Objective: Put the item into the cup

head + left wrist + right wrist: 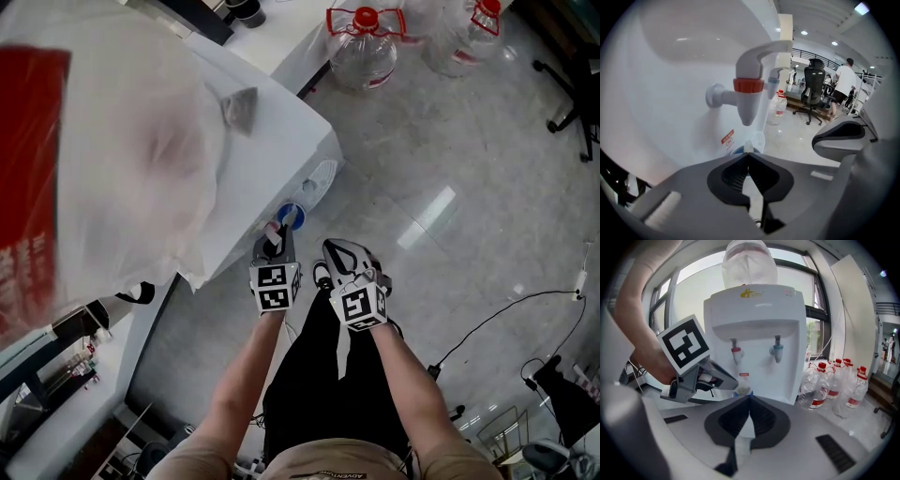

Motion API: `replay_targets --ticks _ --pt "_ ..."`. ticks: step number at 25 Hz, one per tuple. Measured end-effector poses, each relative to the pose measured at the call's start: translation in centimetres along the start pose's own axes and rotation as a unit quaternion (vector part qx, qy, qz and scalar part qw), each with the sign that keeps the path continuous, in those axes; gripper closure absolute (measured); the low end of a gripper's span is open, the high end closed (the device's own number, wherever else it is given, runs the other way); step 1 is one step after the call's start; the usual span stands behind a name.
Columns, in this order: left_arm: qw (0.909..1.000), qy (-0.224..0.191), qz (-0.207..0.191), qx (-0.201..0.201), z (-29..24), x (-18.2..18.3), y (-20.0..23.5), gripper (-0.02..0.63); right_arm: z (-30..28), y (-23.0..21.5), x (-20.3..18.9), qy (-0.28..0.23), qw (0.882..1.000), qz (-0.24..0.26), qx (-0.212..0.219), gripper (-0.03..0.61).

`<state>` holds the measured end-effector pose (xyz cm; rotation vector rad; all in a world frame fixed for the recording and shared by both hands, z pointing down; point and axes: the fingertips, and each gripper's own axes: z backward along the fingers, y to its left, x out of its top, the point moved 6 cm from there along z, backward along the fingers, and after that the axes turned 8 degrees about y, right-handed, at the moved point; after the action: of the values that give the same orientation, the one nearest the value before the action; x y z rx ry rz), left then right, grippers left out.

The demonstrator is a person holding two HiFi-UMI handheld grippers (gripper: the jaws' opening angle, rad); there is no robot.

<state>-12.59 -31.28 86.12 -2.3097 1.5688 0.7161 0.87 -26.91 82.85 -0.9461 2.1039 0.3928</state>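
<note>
A white water dispenser [754,315] has a red tap [748,93] and a blue tap [772,82]. A small cup [292,217], blue outside and white inside, is in front of the dispenser and below the red tap [736,354]. My left gripper [275,234] reaches it from the left and is shut on the cup's rim, a white sliver at the jaw tips [748,152]. The right gripper view shows the cup [743,391] at the left gripper's [733,382] tip. My right gripper [337,251] hangs back beside the left, shut [749,397], with nothing seen between its pads.
A large water bottle [749,263] sits on top of the dispenser. A white drip grille [759,140] lies next to the cup. Several red-capped water jugs [813,390] stand on the floor to the right. An office chair [812,89] and a person [843,79] are far behind. Cables [506,309] run over the floor.
</note>
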Motion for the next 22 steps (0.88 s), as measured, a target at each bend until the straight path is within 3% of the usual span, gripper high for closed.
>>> replay_targets --ticks 13,18,22 --pt "0.9985 -0.042 0.017 0.032 1.8 -0.4 -0.5 0.574 0.8 0.6 -0.4 -0.005 1.000 0.012 0.009 0.566" --pt "0.9987 -0.040 0.027 0.016 3.3 -1.1 -1.2 0.604 2.0 0.6 0.4 -0.009 1.000 0.018 0.008 0.566" --pt "0.9992 -0.037 0.011 0.001 5.3 -1.1 -2.1 0.604 3.6 0.3 2.4 -0.014 1.000 0.004 0.009 0.566"
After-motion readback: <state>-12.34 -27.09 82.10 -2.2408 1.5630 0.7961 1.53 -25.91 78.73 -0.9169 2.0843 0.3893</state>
